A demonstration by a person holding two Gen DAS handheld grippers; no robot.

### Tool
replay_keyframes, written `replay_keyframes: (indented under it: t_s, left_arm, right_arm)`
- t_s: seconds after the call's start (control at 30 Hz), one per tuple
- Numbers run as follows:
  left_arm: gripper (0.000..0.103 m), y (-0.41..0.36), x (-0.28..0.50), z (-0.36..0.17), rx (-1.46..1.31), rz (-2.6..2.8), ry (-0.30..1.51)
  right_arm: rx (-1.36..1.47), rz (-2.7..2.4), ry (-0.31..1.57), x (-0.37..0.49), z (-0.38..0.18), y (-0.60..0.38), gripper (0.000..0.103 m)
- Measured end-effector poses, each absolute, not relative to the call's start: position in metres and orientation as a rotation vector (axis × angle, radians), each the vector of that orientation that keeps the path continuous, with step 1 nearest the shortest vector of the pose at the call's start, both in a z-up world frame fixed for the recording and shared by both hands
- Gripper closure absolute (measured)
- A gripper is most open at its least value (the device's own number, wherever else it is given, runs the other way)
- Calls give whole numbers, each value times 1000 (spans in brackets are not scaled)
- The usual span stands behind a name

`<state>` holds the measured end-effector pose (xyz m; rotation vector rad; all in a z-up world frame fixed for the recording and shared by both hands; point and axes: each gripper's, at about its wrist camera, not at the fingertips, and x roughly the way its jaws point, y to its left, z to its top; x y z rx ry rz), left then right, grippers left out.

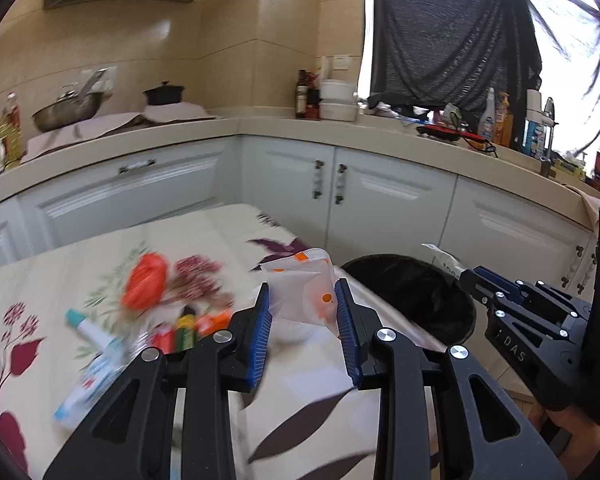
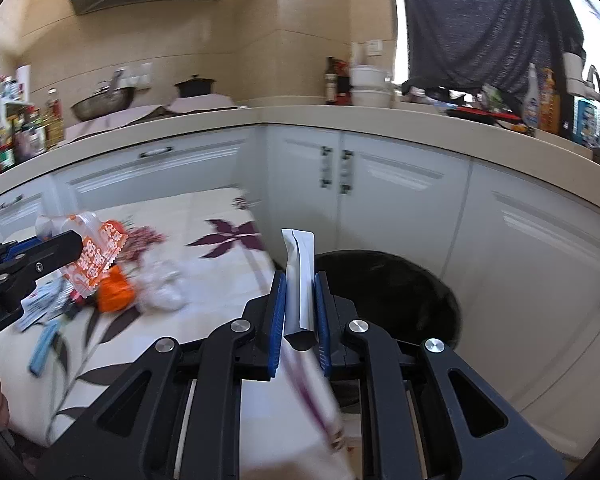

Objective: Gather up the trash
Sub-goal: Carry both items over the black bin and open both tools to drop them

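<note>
Now both grippers tilt slightly downward, side by side above the floral tablecloth (image 1: 228,236). The left gripper (image 1: 303,307) pinches a clear orange-printed wrapper (image 1: 306,280); the right gripper (image 2: 300,300) is clamped on a folded white packet (image 2: 300,272), just short of the black trash bin (image 2: 392,280) beside the table.

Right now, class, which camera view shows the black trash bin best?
The right wrist view: the black trash bin shows most of its round rim, beside the table. In the left wrist view the bin is partly hidden behind the left tool and right tool.
</note>
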<state>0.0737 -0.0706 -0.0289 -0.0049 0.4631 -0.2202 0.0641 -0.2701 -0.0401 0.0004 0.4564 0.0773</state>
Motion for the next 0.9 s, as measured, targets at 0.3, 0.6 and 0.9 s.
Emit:
replay_keyframes:
  t_s: [0.3, 0.6, 0.9]
  left_arm:
    - [71, -132, 125, -35, 24, -268, 479]
    - [70, -176, 177, -52, 60, -283, 525]
    - [44, -194, 205, -65, 65, -292, 587]
  right_arm:
    - [38, -10, 449, 101, -45, -315, 89]
    - [67, -50, 465, 139, -59, -343, 88]
    - [116, -98, 502, 165, -82, -355, 65]
